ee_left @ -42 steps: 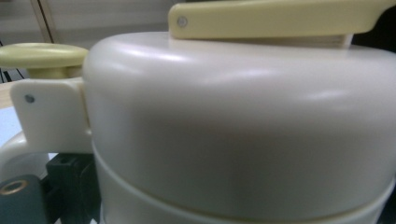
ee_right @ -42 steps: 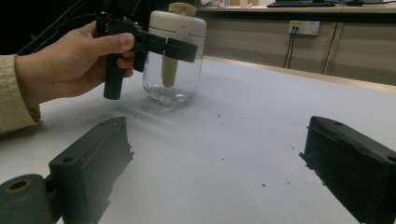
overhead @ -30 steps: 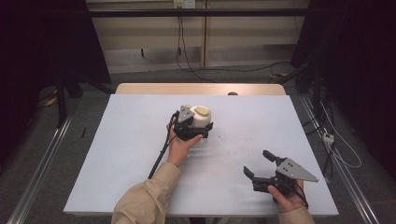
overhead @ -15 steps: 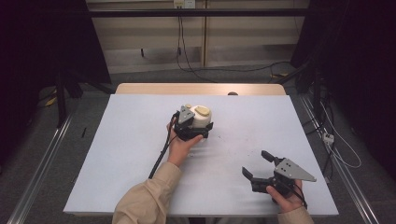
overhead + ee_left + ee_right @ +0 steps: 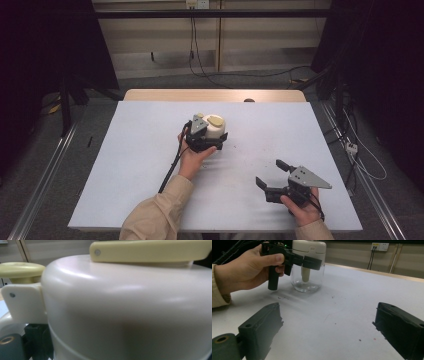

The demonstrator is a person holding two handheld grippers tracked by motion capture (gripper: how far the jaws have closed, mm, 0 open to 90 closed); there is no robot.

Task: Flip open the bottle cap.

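The left gripper (image 5: 209, 141) clasps the cream lid of a clear glass jar (image 5: 308, 280), its jaws closed on either side of the cap, near the middle of the pale table (image 5: 125, 165). The jar stands upright (a cream stem hangs inside). The right gripper (image 5: 274, 176) rests well apart near the table's front edge, jaws spread wide, holding nothing.

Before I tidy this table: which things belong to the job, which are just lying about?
In the job:
cream-lidded clear glass jar
left gripper, at the jar's lid
right gripper, open, apart

Lying about:
small dark round object at the table's far edge
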